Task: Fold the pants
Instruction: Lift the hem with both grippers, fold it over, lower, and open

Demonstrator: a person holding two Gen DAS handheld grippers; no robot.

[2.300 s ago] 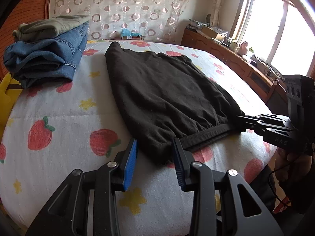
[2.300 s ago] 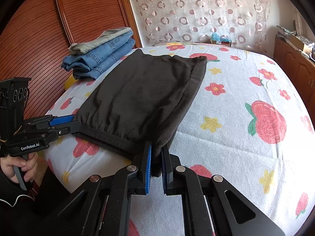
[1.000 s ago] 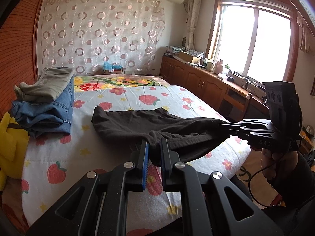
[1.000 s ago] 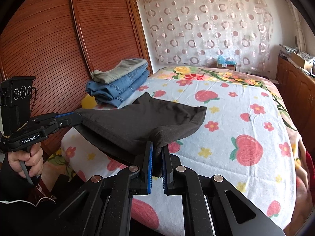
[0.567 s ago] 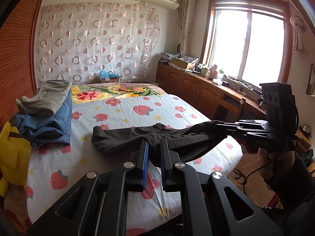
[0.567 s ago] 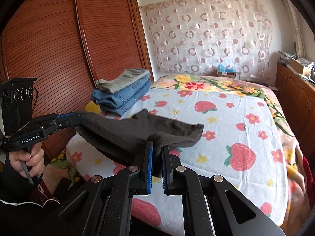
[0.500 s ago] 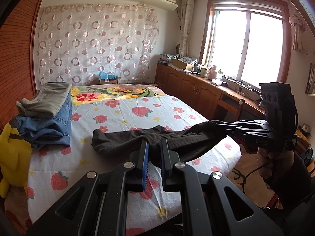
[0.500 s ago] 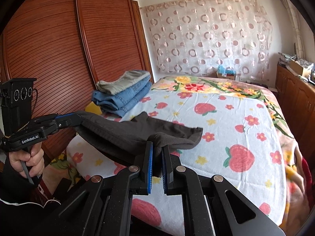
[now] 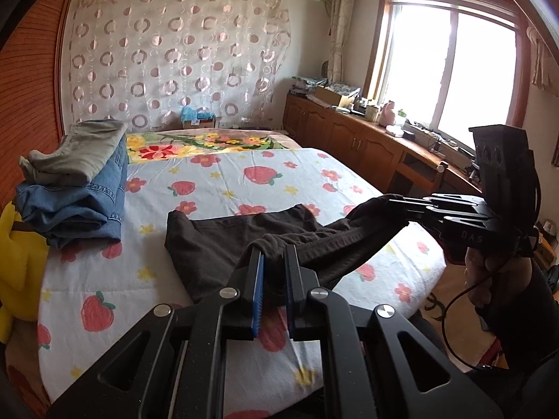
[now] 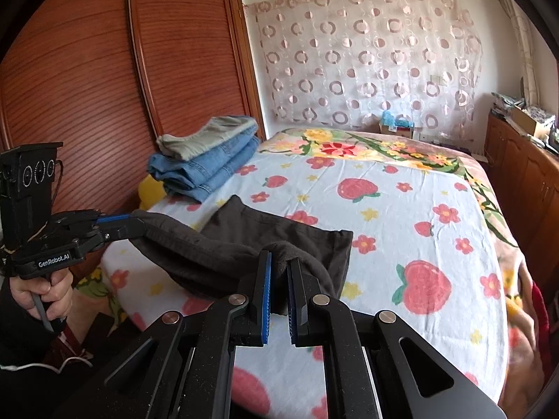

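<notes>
Dark brown pants (image 9: 223, 244) hang by the waistband over the near edge of the bed (image 9: 223, 181), legs trailing on the strawberry sheet. Left gripper (image 9: 274, 262) and right gripper (image 10: 277, 269) are each clamped tight on a waistband end. Beyond the pants, by the wooden wardrobe (image 10: 87, 70), sits a folded stack of jeans (image 9: 80, 195).

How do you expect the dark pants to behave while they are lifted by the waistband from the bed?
The dark pants look floppy: the waistband sags between the left tool and right tool. They will probably drag, since the far end lies on the bed sheet. They seem light, as two small pinches hold them.
</notes>
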